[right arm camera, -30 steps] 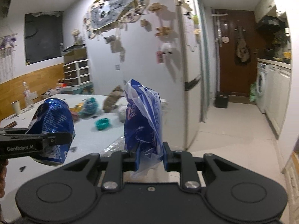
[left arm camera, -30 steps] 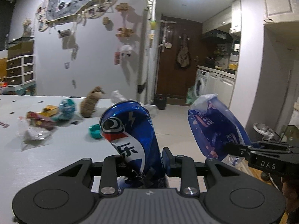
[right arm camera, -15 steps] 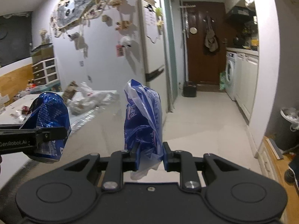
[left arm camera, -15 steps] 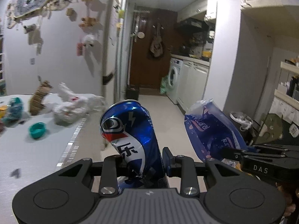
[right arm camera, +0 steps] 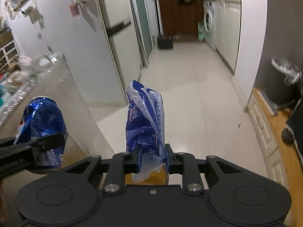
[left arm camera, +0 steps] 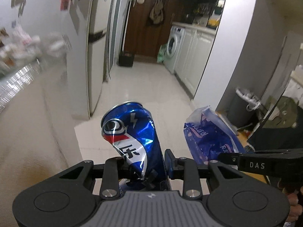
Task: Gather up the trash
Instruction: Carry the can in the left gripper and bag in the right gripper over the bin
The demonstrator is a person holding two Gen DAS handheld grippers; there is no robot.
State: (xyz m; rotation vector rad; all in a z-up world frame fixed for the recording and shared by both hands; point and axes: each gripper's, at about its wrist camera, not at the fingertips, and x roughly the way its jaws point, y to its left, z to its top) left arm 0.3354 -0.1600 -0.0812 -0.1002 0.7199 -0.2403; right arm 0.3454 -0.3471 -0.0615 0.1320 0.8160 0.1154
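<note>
Two pieces of trash were in hand and already clear of the table. The left hand-held gripper (left arm camera: 144,167) was closed part-way on a crushed blue soda can (left arm camera: 132,138), its pads pressing the dented lower body while the can stood up ahead of the fingers, leaning a little left. The right hand-held gripper (right arm camera: 152,158) was closed tight on a crumpled blue plastic wrapper (right arm camera: 144,124), which rose straight ahead of it. Compared with a second before, both views had swung away from the cluttered table (right arm camera: 56,87), now only a blurred edge off to the left of each hand-held gripper, and pointed down at the pale floor (left arm camera: 144,87). A dark bin with a white bag lining (right arm camera: 282,83) had come into sight ahead and to the right of the right hand-held gripper. By my judgement, picking up was done and the carry to that bin was under way, with both grips unchanged.
</note>
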